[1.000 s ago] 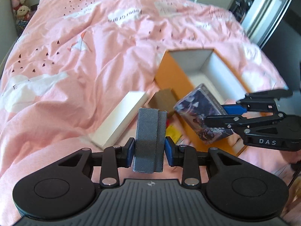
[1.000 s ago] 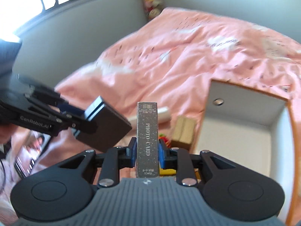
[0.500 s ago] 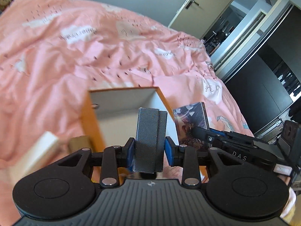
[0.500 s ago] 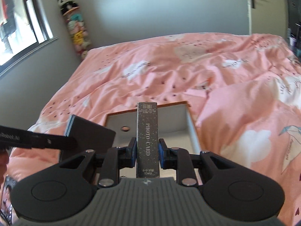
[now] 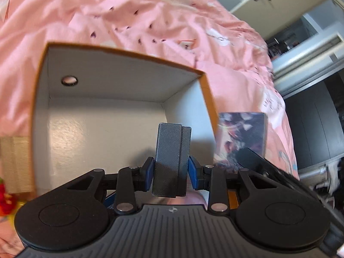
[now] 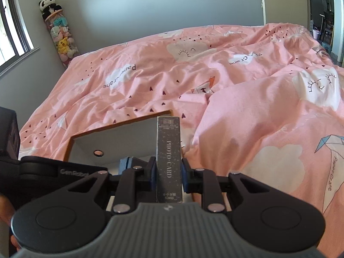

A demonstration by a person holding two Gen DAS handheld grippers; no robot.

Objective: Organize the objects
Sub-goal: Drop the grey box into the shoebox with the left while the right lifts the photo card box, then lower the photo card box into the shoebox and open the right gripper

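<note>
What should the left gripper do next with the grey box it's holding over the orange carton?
Probably lower the left gripper a little and release. Its grey box is clamped upright over the bare white floor of the open orange carton, inside the rim. The right gripper holds the photo card box by the right wall, so stay left.

Open box (image 5: 111, 111) on bed quilt (image 6: 236, 90); grey case (image 5: 172, 159) above box; photo-card box (image 6: 168, 157) at box's right.

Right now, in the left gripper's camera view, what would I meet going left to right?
Red and yellow item → open white-lined orange box → grey textured case in the left gripper → dark illustrated photo-card box.
</note>
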